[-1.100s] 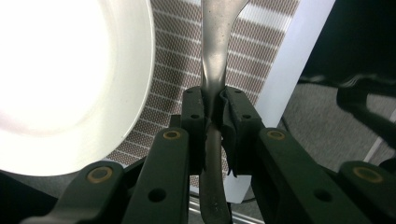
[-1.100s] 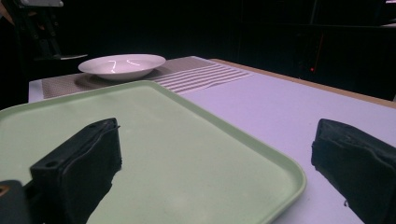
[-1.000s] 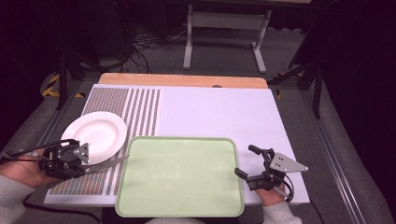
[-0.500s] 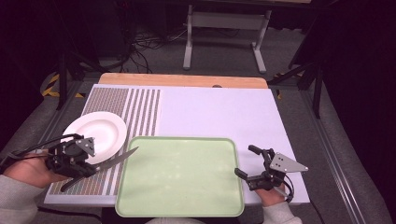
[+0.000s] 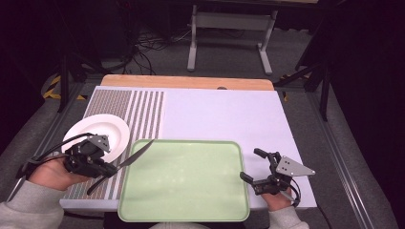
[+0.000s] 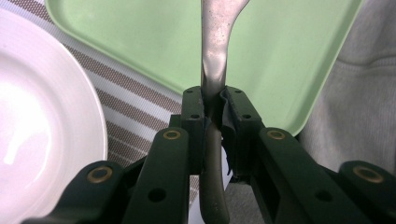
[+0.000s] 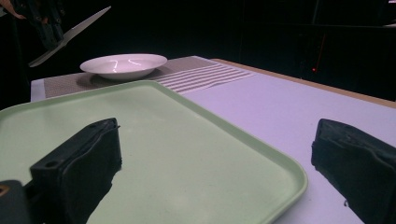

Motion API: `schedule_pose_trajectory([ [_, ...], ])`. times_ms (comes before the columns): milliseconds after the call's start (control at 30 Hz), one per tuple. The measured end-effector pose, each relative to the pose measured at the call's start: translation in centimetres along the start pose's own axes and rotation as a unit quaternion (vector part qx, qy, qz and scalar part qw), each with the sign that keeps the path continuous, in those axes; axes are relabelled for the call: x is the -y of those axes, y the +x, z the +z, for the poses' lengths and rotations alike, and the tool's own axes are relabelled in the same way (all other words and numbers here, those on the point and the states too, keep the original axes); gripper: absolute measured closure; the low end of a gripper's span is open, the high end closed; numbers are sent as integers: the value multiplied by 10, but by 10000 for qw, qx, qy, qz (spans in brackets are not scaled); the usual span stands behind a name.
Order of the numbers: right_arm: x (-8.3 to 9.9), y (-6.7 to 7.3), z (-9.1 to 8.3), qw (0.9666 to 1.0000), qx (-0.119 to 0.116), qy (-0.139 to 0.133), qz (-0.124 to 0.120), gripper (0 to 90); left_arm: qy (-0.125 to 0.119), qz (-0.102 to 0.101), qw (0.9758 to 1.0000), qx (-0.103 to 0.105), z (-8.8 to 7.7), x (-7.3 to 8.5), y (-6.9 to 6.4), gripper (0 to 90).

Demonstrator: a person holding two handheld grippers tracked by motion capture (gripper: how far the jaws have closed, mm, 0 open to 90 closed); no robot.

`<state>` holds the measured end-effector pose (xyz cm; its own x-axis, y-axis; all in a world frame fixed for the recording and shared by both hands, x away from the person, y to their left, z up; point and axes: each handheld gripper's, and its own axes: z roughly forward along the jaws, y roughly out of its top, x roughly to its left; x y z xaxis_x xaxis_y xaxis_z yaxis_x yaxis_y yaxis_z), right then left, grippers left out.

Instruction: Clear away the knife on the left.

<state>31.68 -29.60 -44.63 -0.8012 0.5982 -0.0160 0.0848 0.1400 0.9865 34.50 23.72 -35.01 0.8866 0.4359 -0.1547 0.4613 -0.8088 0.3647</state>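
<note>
On the white table mat [image 5: 229,119], no brand, label or writing can be read on any object; the one pattern is the band of brown-and-white woven stripes [image 5: 143,109] down the mat's left part.

At the near left, the left gripper [image 5: 107,168] is clamped on a long silver metal knife [image 5: 136,153]. From the left gripper view the two black jaws pinch the knife's handle [image 6: 212,100] tightly between them, the metal running up past the pads and out over the pale green plastic tray [image 6: 289,46]. From the high view the blade points up and to the right, its tip above the tray's left rim [image 5: 125,191], just beside the round white ceramic plate [image 5: 102,129]. The plate sits on the striped band, close to the mat's left edge and apart from the tray.

The tray lies at the near middle of the table, rounded corners, raised rim, its inside bare. Its near edge reaches almost to the table's front edge.

At the near right, the right gripper [image 5: 258,164] rests low beside the tray's right rim, jaws spread wide with nothing between them. In the right gripper view one jaw stands over the tray [image 7: 187,154] and the other over the white mat [image 7: 299,116], the rim running between them.

Beyond the tray, the right and far parts of the mat lie open up to the wooden strip [image 5: 186,82] along the far edge.
</note>
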Motion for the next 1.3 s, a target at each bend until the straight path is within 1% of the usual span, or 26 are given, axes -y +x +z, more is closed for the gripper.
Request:
schedule_pose_trajectory([
  [133,0,0,0,10000,-6,0,3,22,-72,37,9999,67,4,-5,-3,801],
  [233,0,0,0,10000,-16,2,1,21,-188,4,9997,121,7,-9,-6,801],
  [367,0,0,0,10000,-20,2,1,22,-262,38,9994,218,16,-15,-9,801],
  [400,0,0,0,10000,-18,3,-1,21,-293,0,9993,236,18,-15,-10,801],
  [433,0,0,0,10000,-18,7,-3,22,-330,18,9991,255,21,-17,-10,801],
  [467,0,0,0,10000,-23,5,0,21,-372,-15,9989,293,23,-17,-11,801],
  [533,0,0,0,10000,-22,0,-8,21,-398,-2,9986,337,26,-19,-13,801],
  [567,0,0,0,10000,-23,0,-8,21,-395,9,9985,374,30,-21,-14,801],
  [633,0,0,0,10000,-23,0,-6,21,-405,-2,9985,359,32,-22,-15,801],
  [667,0,0,0,10000,-23,0,-10,21,-385,-1,9985,377,34,-23,-16,801],
  [767,0,0,0,10000,-27,4,-8,21,-428,-9,9982,412,38,-26,-18,801],
  [900,0,0,0,10000,-28,4,-9,21,-475,0,9976,512,46,-29,-21,801],
  [1000,0,0,0,10000,-32,7,-14,21,-467,14,9972,581,54,-32,-22,801],
  [1067,0,0,0,10000,-34,5,-16,21,-398,30,9975,588,57,-34,-23,801],
  [1200,0,0,0,10000,-40,-4,-15,22,-368,59,9973,635,62,-37,-24,801],
  [1300,0,0,0,10000,-40,3,-18,21,-325,39,9972,669,66,-38,-24,801],
])
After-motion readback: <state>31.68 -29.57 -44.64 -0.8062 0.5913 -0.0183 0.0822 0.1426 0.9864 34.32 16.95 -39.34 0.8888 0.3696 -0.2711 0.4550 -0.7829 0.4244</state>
